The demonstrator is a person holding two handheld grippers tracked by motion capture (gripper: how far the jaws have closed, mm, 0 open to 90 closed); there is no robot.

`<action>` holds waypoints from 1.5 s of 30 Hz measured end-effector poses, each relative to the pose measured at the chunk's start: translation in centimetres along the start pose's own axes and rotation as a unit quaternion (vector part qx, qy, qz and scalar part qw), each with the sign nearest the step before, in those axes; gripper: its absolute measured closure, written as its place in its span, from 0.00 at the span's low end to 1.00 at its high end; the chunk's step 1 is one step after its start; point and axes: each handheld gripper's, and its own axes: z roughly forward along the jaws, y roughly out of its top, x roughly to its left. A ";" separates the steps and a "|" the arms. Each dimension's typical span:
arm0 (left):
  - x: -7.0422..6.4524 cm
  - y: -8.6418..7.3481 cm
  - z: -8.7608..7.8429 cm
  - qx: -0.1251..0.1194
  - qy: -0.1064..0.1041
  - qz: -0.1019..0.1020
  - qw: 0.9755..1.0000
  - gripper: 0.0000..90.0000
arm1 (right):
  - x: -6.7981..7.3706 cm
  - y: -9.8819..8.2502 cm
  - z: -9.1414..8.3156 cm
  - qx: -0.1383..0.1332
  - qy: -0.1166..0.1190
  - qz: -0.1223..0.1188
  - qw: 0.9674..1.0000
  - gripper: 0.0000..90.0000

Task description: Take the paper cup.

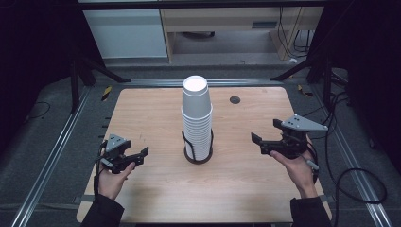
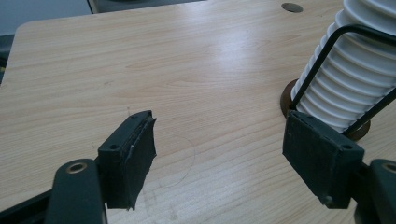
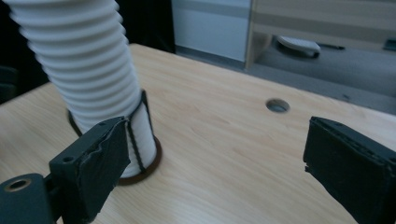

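In the middle of the high view, a tall stack of white paper cups (image 1: 196,117) stands upside down on the wooden bench (image 1: 156,113), inside a dark wire holder (image 1: 197,152) with a round brown base. The holder rises along the lower part of the stack; the base is mostly hidden behind the cups.

At the lower left of the frame the left hand (image 1: 112,179) holds the left claw (image 1: 137,156), well apart from the stack. In the left gripper view its jaws stand wide apart with bare wood between them, and the stack (image 2: 355,70) is cut off at the upper right edge, so its top cannot be seen.

At the right of the high view the right hand (image 1: 298,168) holds the right claw (image 1: 265,138), with a grey plate on top, also apart from the cups. In the right gripper view the jaws are wide apart and hold nothing; the stack (image 3: 84,60) is cut off at the top left, and the left jaw covers part of the holder (image 3: 144,140). A small round hole (image 3: 278,105) is in the bench surface. The background is blurred and hard to make out.
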 end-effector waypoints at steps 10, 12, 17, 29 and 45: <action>-0.3 0.0 0.1 0.002 -0.001 0.005 1.000 0.26 | 3.5 4.9 0.6 -0.039 0.050 -0.038 0.997 0.07; -0.2 -0.1 0.2 0.005 -0.001 0.004 1.000 0.26 | 4.3 6.1 1.1 -0.044 0.063 -0.043 0.996 0.07; -0.2 -0.1 0.2 0.006 -0.001 0.004 1.000 0.26 | 5.4 7.5 1.9 -0.050 0.070 -0.053 0.995 0.06; -0.5 -0.1 0.5 0.011 -0.006 0.007 1.000 0.26 | 8.1 9.9 5.4 -0.058 0.116 -0.047 0.990 0.06; -0.5 -0.2 0.7 0.014 -0.008 0.011 1.000 0.25 | 9.4 10.5 10.2 -0.045 0.140 -0.034 0.989 0.05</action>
